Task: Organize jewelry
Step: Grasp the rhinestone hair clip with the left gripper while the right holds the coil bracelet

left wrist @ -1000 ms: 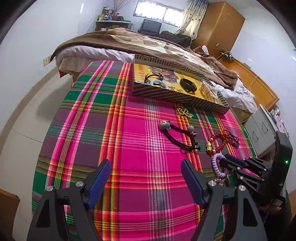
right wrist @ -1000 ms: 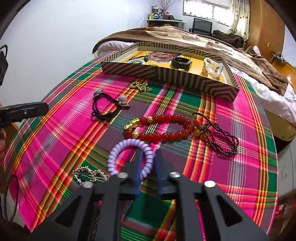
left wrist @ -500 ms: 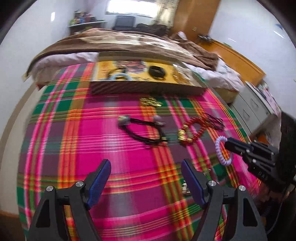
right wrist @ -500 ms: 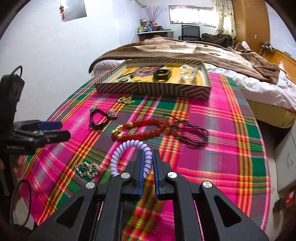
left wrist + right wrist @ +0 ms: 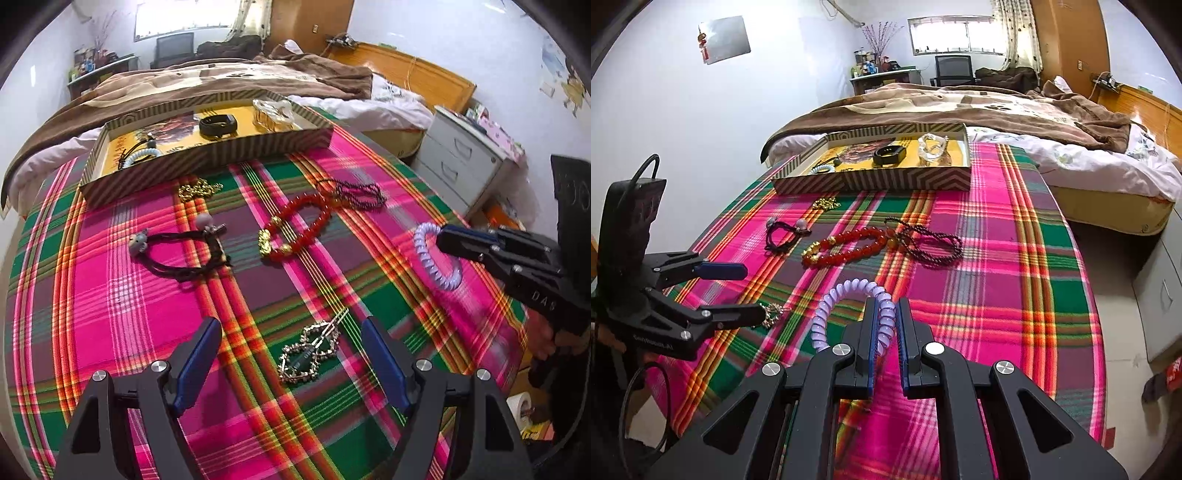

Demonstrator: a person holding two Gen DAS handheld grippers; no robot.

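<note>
Holding the purple coil (image 5: pixel 849 295) clear of the cloth (image 5: pixel 997 258), the right gripper (image 5: pixel 886 332) has its fingers pressed together on one side of the loop; a second ago the coil lay on the plaid beside the hair clip (image 5: pixel 310 350), so the pick-up is done and the carry has begun. From the left view the coil hangs in the air at the right edge of the cloth, well apart from the tray (image 5: pixel 221 155) at the far end. The left gripper (image 5: pixel 291 354) has swung round and now hovers with its fingers spread wide on either side of the hair clip, touching nothing. That looks like the next piece being lined up. The tray already holds a pale coil, a black band (image 5: pixel 218 125) and a clear piece. The red beads (image 5: pixel 306 229), dark beads (image 5: pixel 354 194), black ties (image 5: pixel 181 251) and gold chain (image 5: pixel 199 190) lie loose on the cloth, so most of the sorting is left.
</note>
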